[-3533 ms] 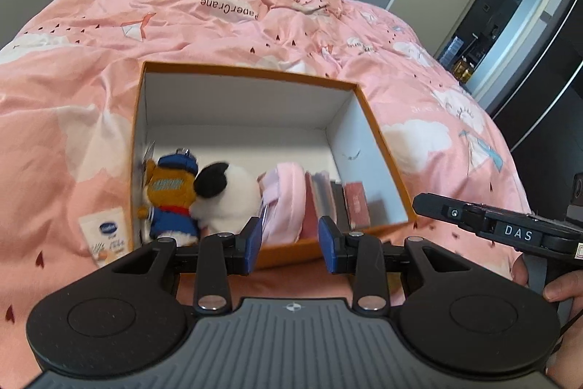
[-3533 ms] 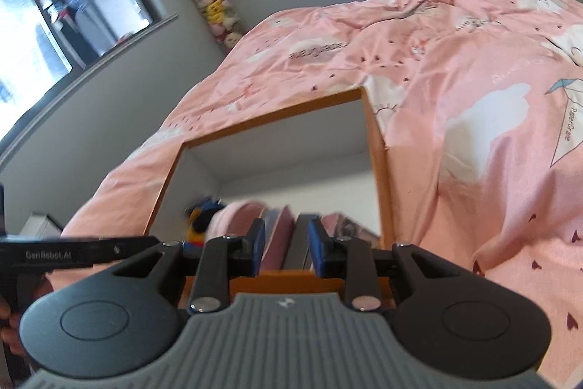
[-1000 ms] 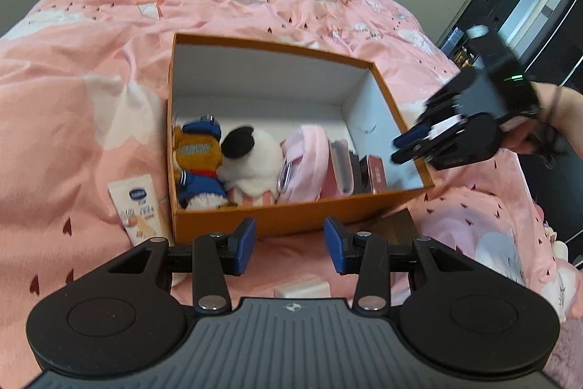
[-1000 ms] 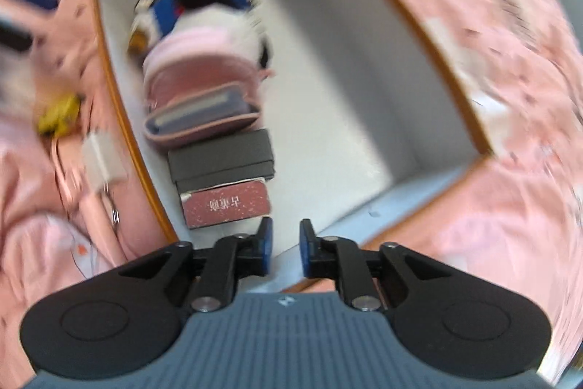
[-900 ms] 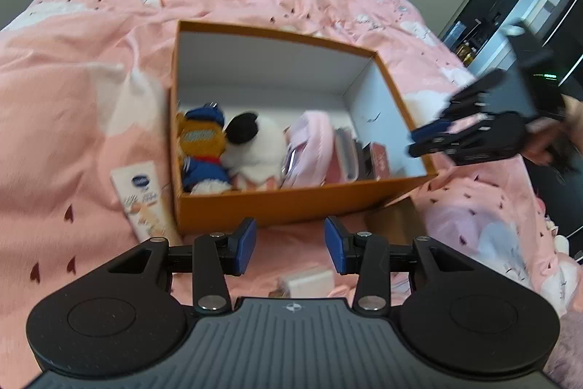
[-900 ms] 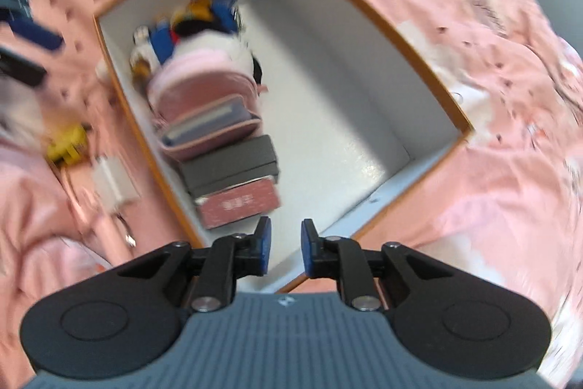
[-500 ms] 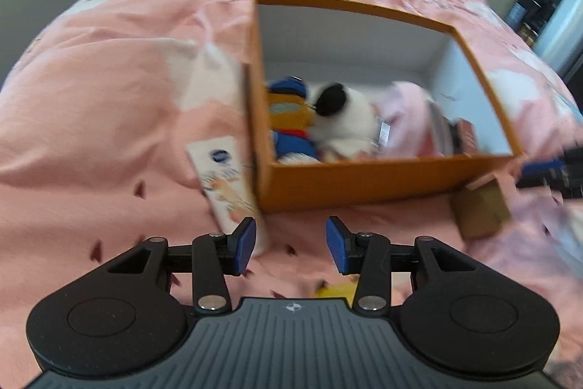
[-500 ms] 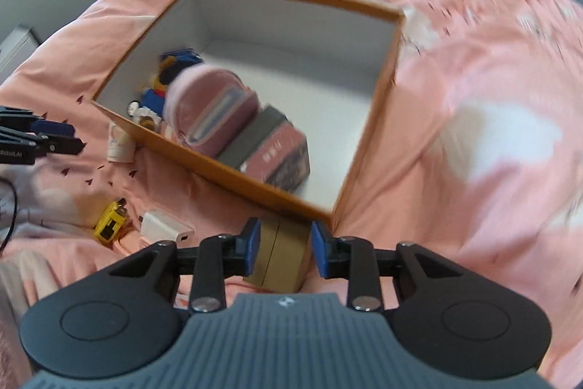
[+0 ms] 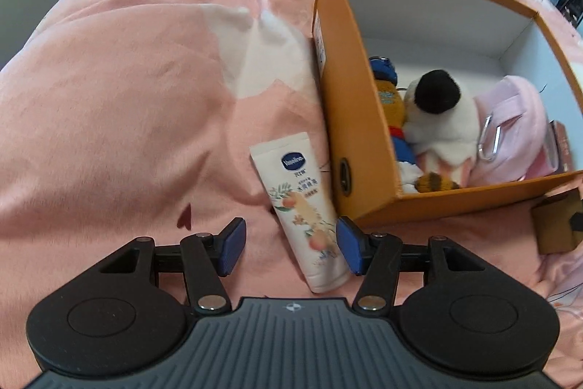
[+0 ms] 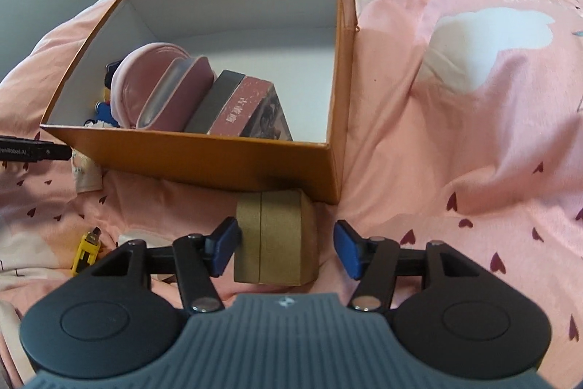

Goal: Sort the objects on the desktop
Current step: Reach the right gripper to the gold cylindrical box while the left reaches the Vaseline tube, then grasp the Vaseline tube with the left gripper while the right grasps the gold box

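An orange box (image 9: 349,119) with a white inside stands on the pink bedspread; it also shows in the right wrist view (image 10: 204,155). It holds plush toys (image 9: 437,112), a pink pouch (image 10: 153,90) and two small boxes (image 10: 240,112). A white cream tube (image 9: 304,210) lies beside the box's left wall, its lower end between the jaws of my open left gripper (image 9: 289,250). A brown cardboard box (image 10: 275,237) lies in front of the orange box, between the jaws of my open right gripper (image 10: 284,250); it also shows in the left wrist view (image 9: 557,225).
A yellow object (image 10: 87,248) and a white item (image 10: 135,237) lie on the bedspread left of the brown box. The left gripper's tip (image 10: 34,150) shows at the left edge of the right wrist view. The rumpled bedspread (image 9: 127,79) surrounds everything.
The left gripper moved left and down to the cream tube and opened wider. The right gripper came out from over the box, lowered to the brown cardboard box and opened wide.
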